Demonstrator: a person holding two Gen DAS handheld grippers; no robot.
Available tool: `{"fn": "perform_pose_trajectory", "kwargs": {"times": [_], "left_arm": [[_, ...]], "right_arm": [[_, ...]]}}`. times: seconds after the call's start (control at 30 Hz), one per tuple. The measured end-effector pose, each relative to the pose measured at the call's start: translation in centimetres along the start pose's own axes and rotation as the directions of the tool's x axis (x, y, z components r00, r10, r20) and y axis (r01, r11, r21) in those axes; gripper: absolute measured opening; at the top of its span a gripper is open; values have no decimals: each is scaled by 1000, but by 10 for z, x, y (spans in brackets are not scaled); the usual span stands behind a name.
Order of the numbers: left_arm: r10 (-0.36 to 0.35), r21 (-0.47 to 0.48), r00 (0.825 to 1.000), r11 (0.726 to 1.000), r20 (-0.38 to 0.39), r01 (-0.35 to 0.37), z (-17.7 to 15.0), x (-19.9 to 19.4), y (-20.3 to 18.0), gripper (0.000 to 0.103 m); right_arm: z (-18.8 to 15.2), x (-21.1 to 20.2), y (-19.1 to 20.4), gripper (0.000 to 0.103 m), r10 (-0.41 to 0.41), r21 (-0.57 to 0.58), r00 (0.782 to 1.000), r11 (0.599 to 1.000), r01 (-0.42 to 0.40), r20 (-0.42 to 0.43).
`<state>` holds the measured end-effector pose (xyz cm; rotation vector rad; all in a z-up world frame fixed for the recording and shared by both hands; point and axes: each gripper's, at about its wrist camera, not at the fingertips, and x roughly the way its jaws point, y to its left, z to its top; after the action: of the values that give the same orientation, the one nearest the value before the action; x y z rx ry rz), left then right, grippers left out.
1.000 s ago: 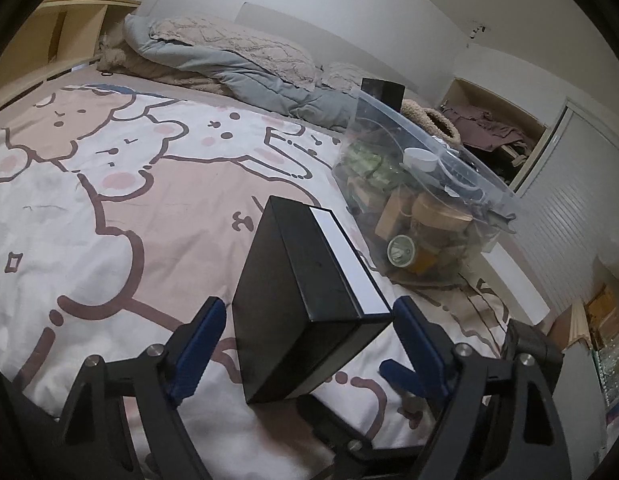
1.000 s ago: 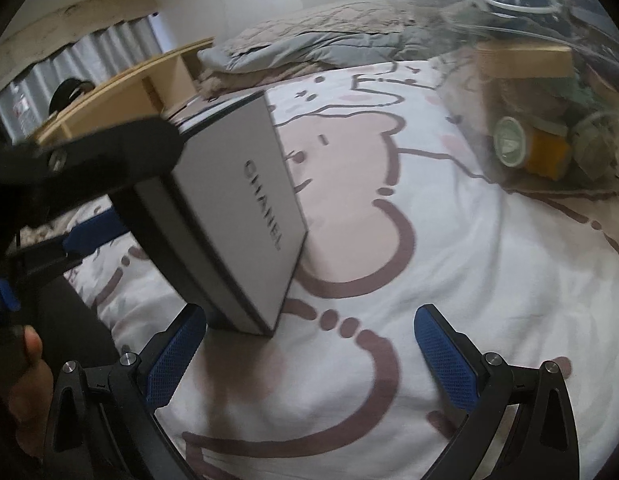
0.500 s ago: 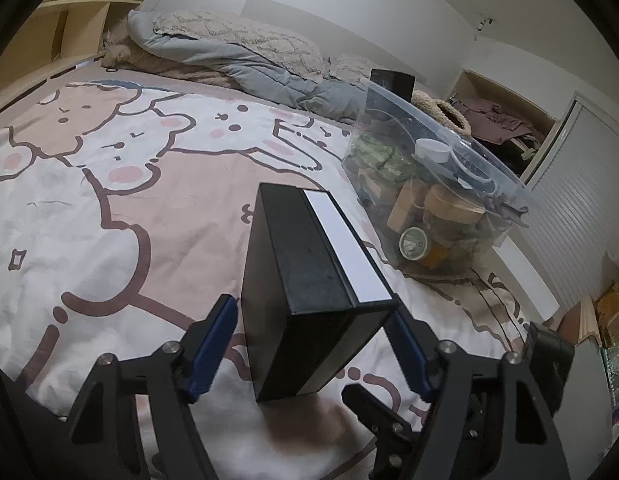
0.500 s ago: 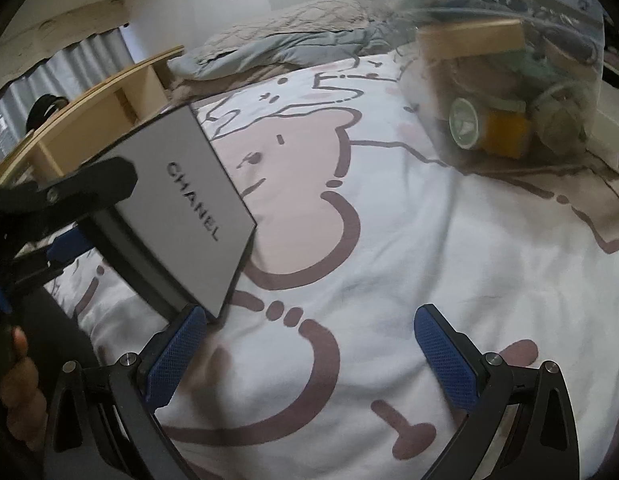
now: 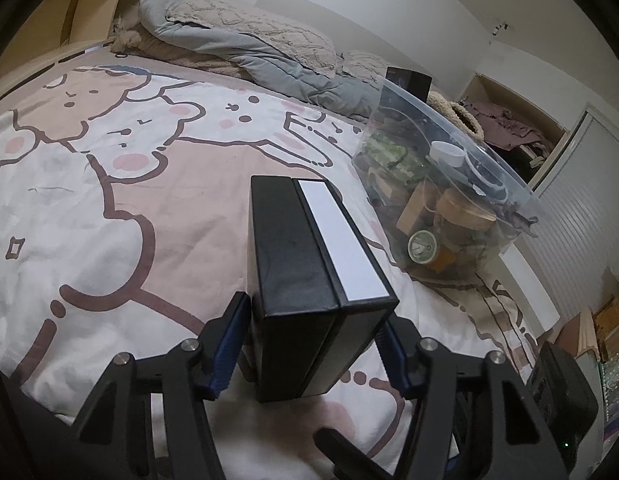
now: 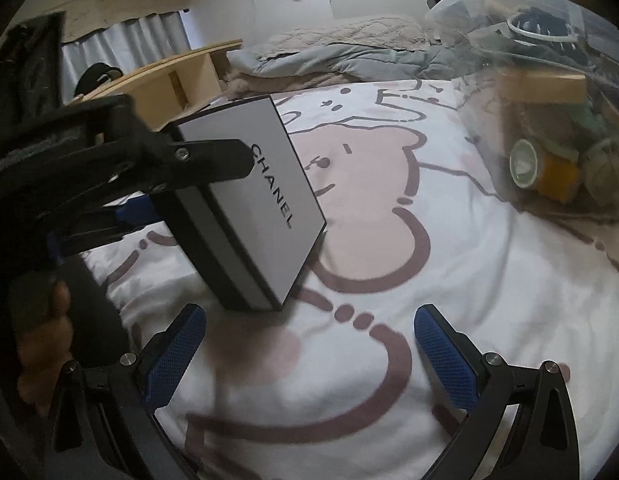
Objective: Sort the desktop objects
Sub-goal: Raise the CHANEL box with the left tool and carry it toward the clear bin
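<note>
Holding: left tongs (image 5: 315, 344) clamped on the box (image 5: 313, 280), one blue pad against each broad face.
Box place: off the bed (image 5: 109, 200), tilted, low above the printed cover; the right view shows its white lettered lid (image 6: 265, 200) facing the bin side.
Why the grip: the pads squeeze across the narrow thickness, which likely presses lid and base together so it cannot open in carrying.
Right tongs (image 6: 309, 352): apart, nothing between the pads, hanging just over the cover near the box's lower corner.
Why so: probably kept free to steady the box or take the next thing.
Bin (image 5: 449, 200): clear plastic, on the bed to the right of the box, near but not touching; jars and small items inside.
Step judged: box in transit, likely toward the bin.
Risk: the grip sits at the near end only, so the far end may sag or twist.
</note>
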<state>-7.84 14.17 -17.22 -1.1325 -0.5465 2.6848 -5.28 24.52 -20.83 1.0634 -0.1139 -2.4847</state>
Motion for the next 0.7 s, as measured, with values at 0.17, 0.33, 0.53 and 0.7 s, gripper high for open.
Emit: {"fn": "perform_pose_trajectory", "kwargs": {"times": [0.17,0.33,0.53,0.7], "left_arm": [[5,10,1000,1000,-2,-5,0,1,-1,60],[14,-7,1000,1000,-17,-15,2,7,3,57],[42,-3,999,999,-17,-42,9,17,1,56],[49,9,999,999,-15,-49,11,19,-1,56]], "right_arm": [[9,19,-3,103,-42,12,999,999,42,4],[15,30,-7,103,-46,29,999,999,46,14],[21,41,-14,103,-38,64,999,997,37,27],[15,41,-13,103,-53,54,998,997,52,16]]}}
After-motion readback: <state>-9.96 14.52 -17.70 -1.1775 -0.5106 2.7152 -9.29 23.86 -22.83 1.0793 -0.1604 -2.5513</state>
